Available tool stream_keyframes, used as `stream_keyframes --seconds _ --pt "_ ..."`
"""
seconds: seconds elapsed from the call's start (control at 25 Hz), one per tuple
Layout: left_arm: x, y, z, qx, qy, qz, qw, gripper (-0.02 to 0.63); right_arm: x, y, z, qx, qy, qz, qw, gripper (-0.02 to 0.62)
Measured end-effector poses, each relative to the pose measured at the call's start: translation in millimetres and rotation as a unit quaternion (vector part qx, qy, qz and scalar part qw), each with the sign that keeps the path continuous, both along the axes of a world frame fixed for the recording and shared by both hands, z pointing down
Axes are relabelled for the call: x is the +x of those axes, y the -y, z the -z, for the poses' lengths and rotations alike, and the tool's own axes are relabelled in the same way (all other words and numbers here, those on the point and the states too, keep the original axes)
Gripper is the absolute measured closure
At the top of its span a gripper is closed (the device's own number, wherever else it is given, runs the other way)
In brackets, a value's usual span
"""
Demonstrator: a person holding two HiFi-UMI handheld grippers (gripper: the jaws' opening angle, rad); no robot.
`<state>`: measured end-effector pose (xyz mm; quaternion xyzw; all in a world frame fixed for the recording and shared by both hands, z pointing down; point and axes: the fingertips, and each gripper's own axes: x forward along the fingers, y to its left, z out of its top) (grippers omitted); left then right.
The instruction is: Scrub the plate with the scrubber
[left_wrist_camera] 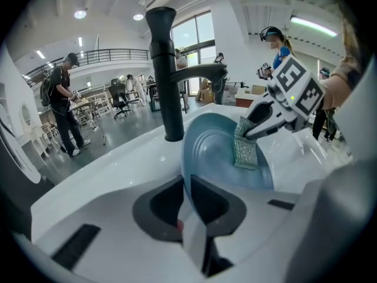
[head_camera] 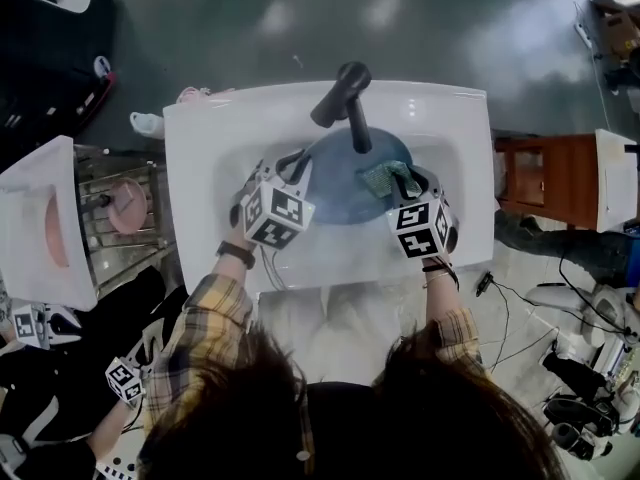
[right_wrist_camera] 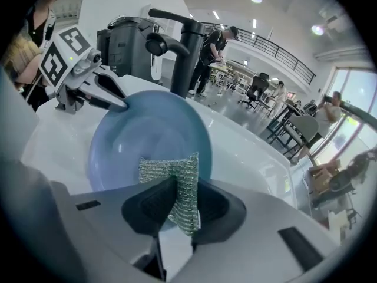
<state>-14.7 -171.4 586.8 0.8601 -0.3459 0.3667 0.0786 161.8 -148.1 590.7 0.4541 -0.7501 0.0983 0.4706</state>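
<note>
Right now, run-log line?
left gripper: shut on plate rim | right gripper: shut on scrubber | scrubber on plate face | plate tilted in sink

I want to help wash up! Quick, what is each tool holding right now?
Left tool: closed on the rim of the plate.
Right tool: closed on the scrubber.

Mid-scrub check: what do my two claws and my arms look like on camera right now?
The left claw and the right claw both have pale grey-white bodies with dark pads. Each carries a white cube printed with black square markers. The sleeves are plaid in yellow and dark tones, and a black band circles the left wrist.
</note>
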Motion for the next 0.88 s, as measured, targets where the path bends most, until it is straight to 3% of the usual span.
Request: stream_keyframes --seconds 0.4,0.88 --pt "1.8 -3.3 0.0 -0.007 -0.002 0.003 1.0000 0.566 -8.1 32.8 25.7 0.055 0.028 -0.036 0.997 0.489" --pt "4.3 0.3 -0.9 -0.006 0.004 0.015 0.9999 0.568 -63.1 43.6 30.9 0.069 0.054 -0.007 0.996 0.489"
